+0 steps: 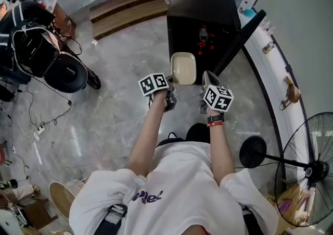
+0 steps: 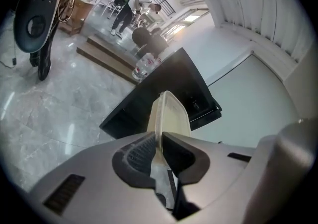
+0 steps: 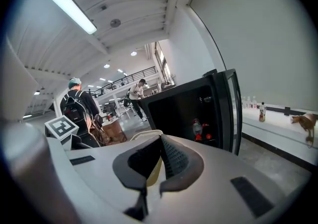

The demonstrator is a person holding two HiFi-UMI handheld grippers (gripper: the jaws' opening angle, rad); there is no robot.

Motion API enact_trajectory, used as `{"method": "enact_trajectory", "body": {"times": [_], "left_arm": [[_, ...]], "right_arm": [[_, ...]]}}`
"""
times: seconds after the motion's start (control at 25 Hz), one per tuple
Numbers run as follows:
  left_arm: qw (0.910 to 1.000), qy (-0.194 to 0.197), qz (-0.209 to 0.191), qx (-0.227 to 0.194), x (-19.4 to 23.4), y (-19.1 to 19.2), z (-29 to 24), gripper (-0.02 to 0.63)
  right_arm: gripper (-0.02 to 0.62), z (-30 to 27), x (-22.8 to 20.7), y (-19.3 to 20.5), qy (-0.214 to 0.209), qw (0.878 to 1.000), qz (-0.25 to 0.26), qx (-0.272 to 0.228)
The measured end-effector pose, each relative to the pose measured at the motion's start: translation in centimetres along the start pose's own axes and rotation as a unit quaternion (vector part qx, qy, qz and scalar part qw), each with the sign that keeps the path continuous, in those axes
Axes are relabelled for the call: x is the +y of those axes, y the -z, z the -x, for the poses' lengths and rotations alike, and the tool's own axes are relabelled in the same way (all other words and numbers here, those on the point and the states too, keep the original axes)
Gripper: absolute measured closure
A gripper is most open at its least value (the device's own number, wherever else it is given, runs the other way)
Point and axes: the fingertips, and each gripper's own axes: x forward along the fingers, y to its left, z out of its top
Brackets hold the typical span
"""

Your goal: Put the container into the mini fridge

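Note:
A shallow cream container (image 1: 183, 68) hangs in front of the black mini fridge (image 1: 203, 10), whose door (image 1: 242, 38) stands open to the right. My left gripper (image 1: 169, 79) is shut on the container's near left rim. In the left gripper view the container (image 2: 171, 116) stands on edge out of the pinched jaws of that gripper (image 2: 159, 141). My right gripper (image 1: 208, 79) floats just right of the container, jaws together, holding nothing. In the right gripper view the container's rim (image 3: 144, 133) shows left of that gripper (image 3: 160, 141), with the fridge (image 3: 179, 109) ahead.
Red-capped bottles (image 1: 203, 46) sit inside the fridge. A white ledge (image 1: 276, 72) curves along the right. A floor fan (image 1: 312, 169) and its round base (image 1: 253, 151) stand at right. Black bags and a chair (image 1: 47, 57) are at left, a wooden step (image 1: 130, 12) behind.

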Motion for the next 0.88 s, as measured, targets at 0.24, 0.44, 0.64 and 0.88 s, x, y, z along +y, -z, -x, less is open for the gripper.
{"method": "enact_trajectory", "body": {"times": [0.24,0.44,0.64,0.88], "left_arm": [[0.9999,0.009,-0.013,0.003,-1.4,-1.8,-3.8,0.552],[0.9998,0.008,-0.014,-0.007,-1.7,-2.9,-7.5,0.552],[0.9998,0.000,-0.004,-0.018,-1.9,-3.7,-11.0,0.552],[0.9998,-0.018,-0.003,-0.004,-0.8,-4.0,-14.2,0.552]], "right_arm": [[0.581,-1.4,-1.7,-0.4,0.014,1.000,-0.003,-0.001],[0.581,-3.8,-3.7,-0.2,0.006,1.000,-0.019,-0.004],[0.581,-6.3,-5.9,-0.2,0.003,1.000,-0.031,-0.001],[0.581,-8.9,-7.9,0.1,0.005,1.000,-0.027,0.011]]}}
